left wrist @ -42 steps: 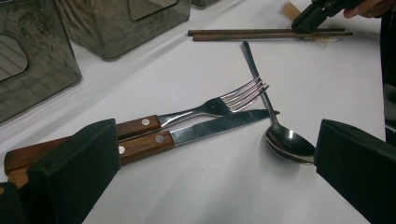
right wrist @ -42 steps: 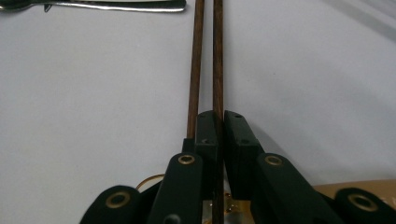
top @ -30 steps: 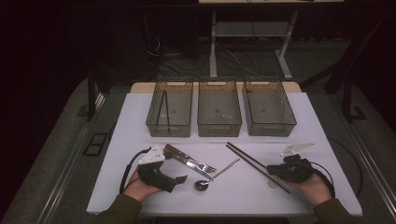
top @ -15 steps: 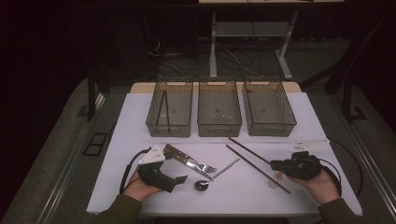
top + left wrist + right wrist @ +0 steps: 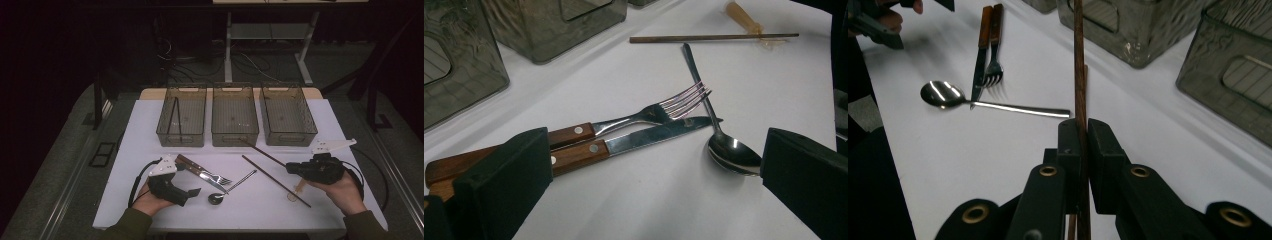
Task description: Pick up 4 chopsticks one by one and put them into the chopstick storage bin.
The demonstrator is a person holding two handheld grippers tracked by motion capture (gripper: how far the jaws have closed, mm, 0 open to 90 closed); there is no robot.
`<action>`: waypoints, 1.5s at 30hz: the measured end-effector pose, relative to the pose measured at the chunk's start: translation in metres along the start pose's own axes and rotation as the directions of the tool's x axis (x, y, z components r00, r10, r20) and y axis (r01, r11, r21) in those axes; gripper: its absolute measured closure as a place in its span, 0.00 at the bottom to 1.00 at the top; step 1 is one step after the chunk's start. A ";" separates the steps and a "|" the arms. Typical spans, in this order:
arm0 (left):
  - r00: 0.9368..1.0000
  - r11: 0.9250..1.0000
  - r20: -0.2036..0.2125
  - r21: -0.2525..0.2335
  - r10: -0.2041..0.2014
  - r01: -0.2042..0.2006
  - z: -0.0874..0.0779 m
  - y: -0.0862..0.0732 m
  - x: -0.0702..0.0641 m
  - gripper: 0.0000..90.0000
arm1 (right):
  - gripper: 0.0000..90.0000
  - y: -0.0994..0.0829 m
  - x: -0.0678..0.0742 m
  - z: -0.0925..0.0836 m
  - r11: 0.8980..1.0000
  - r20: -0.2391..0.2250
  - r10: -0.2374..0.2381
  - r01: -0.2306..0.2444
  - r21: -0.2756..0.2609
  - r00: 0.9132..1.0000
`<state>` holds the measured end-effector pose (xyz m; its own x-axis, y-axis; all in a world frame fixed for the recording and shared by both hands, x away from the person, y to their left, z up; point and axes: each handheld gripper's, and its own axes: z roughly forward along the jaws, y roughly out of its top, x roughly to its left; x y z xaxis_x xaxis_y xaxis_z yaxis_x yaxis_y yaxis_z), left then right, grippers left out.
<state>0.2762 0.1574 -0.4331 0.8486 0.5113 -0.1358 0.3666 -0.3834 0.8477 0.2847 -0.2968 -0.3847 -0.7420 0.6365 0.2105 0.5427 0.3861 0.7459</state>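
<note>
My right gripper (image 5: 291,168) (image 5: 1081,136) is shut on a brown chopstick (image 5: 265,154) (image 5: 1078,60), held off the table and pointing toward the bins. A second chopstick (image 5: 276,183) (image 5: 714,37) lies on the white sheet. My left gripper (image 5: 192,192) (image 5: 656,150) rests at the front left with its jaws wide open and nothing gripped. Just ahead of it lie a wood-handled knife (image 5: 649,137) (image 5: 197,170), a wood-handled fork (image 5: 659,107) (image 5: 221,177) and a metal spoon (image 5: 734,155) (image 5: 218,197).
Three clear bins stand in a row at the back: left bin (image 5: 197,136) with dark sticks (image 5: 174,115) inside, middle bin (image 5: 235,137), right bin (image 5: 290,136). A small pale spoon-like piece (image 5: 298,189) (image 5: 744,17) lies under the table chopstick.
My right gripper has risen and shifted slightly right, lifting one chopstick off the sheet; the other chopstick stays down. The left gripper has kept still.
</note>
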 end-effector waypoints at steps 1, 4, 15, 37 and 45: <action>1.000 1.000 0.000 -0.001 0.000 0.000 0.000 0.000 0.000 0.00 | 0.94 0.002 0.000 0.001 1.000 0.001 -0.001 0.001 -0.003 1.000; 1.000 1.000 0.000 0.004 0.001 -0.001 0.000 0.000 0.000 0.00 | 0.94 0.009 0.000 0.002 1.000 -0.001 -0.009 0.009 -0.010 1.000; 1.000 1.000 0.005 0.000 -0.003 0.003 0.000 -0.001 0.000 0.00 | 0.94 0.028 0.001 0.010 1.000 -0.012 0.008 -0.008 -0.026 1.000; 1.000 1.000 0.005 -0.004 -0.003 0.003 0.000 0.000 -0.001 0.00 | 0.94 0.074 0.013 0.053 1.000 -0.020 -0.012 0.011 -0.021 1.000; 1.000 1.000 0.001 -0.001 0.005 -0.005 0.001 0.000 -0.001 0.00 | 0.94 0.098 0.019 0.072 0.999 -0.009 -0.022 0.022 -0.026 1.000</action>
<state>0.2761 0.1563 -0.4340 0.8510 0.5084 -0.1317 0.3618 -0.3858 0.8487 0.3523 -0.1990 -0.3533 -0.7571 0.6220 0.1997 0.5160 0.3820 0.7667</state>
